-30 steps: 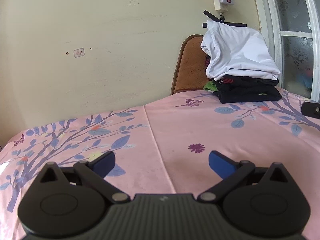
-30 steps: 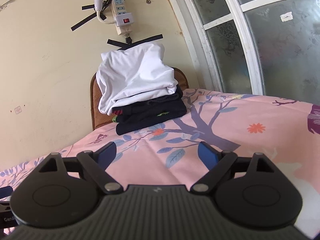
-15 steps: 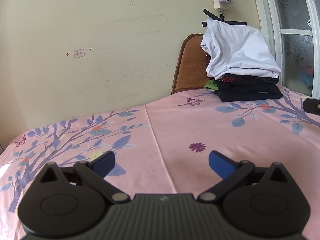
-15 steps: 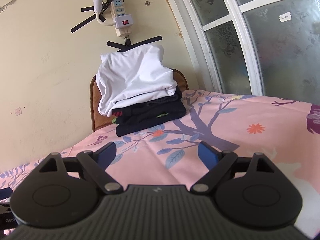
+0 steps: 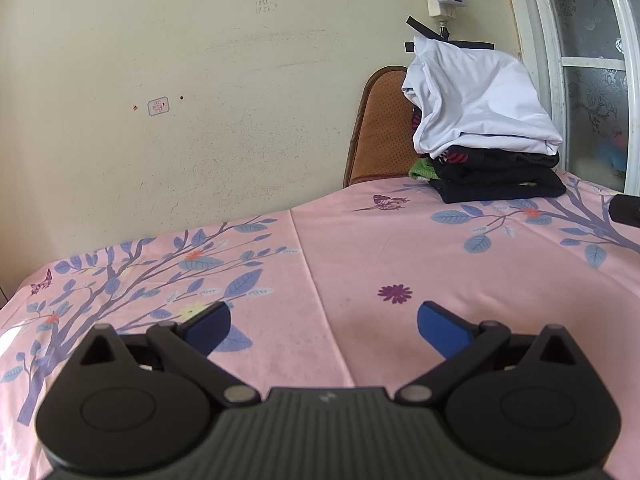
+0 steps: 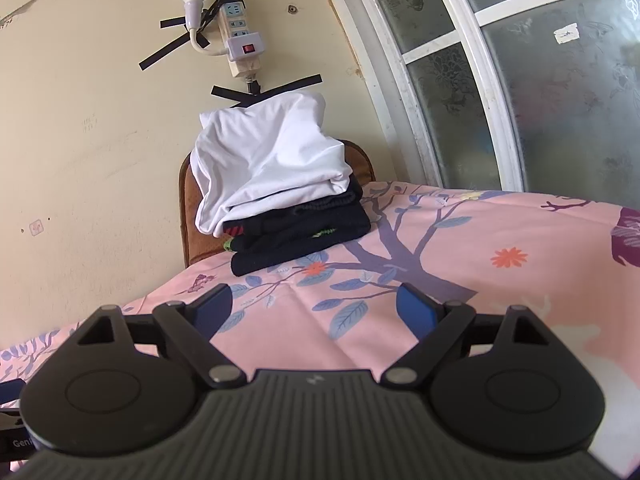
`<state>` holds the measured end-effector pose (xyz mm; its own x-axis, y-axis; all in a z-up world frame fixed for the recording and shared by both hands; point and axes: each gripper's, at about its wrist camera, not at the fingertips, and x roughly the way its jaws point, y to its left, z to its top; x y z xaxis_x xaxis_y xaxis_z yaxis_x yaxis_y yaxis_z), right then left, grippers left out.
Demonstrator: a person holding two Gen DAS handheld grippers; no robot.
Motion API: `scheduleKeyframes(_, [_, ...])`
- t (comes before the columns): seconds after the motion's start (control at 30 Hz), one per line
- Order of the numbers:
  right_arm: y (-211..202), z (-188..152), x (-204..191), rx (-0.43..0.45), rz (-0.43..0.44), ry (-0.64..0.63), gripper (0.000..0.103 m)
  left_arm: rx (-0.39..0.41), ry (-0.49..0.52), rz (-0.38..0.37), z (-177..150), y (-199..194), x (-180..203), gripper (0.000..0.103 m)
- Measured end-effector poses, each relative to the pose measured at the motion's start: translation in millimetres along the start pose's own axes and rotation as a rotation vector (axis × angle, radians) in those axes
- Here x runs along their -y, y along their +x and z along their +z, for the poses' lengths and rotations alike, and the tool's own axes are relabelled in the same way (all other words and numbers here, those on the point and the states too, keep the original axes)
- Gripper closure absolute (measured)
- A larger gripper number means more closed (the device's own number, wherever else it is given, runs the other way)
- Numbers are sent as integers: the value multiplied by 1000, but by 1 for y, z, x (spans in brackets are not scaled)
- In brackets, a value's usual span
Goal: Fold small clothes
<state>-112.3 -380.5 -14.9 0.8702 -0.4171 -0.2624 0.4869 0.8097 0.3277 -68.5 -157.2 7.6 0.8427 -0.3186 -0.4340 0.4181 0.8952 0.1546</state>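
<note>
Clothes beyond right claw

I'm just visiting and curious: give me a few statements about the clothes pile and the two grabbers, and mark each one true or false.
1. The white garment lies on top of the dark folded clothes. True.
2. The left gripper grips a sock. False: its jaws are open and hold nothing.
3. The right gripper is open. True.
4. The pile sits on a bare wooden table. False: it rests on a pink floral sheet.
5. A power strip is on the wall above the pile. True.
</note>
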Motion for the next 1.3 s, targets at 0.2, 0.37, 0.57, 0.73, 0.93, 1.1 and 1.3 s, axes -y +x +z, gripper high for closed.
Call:
scheduleKeyframes(0.2, [-1,0,0,1,-3,0,12,-1,0,0,0,0,0,0])
scheduleKeyframes(0.37, [-8,-3,-4,-2,-7,-5,12,-1,-1,1,1,-1,0,0])
scheduleKeyframes(0.57, [-13,-7,-10,5,-3,-22,12,9,-12,-13,-1,-1,-2,0])
scheduleKeyframes(0.73, [-14,-7,-9,9,0,-5,12,41,-20,-45,-2,-7,-4,0])
scheduleKeyframes(0.93, [-17,-8,-10,29,-34,-3,12,130,-46,-15,-5,-22,-7,0])
scheduleKeyframes(1.1, [-29,-11,-7,84,-77,31,11,249,-128,39,-12,-43,-21,0])
scheduleKeyframes(1.3, [-34,-13,-16,122,-98,-26,10,261,-119,41,-10,-45,-22,0])
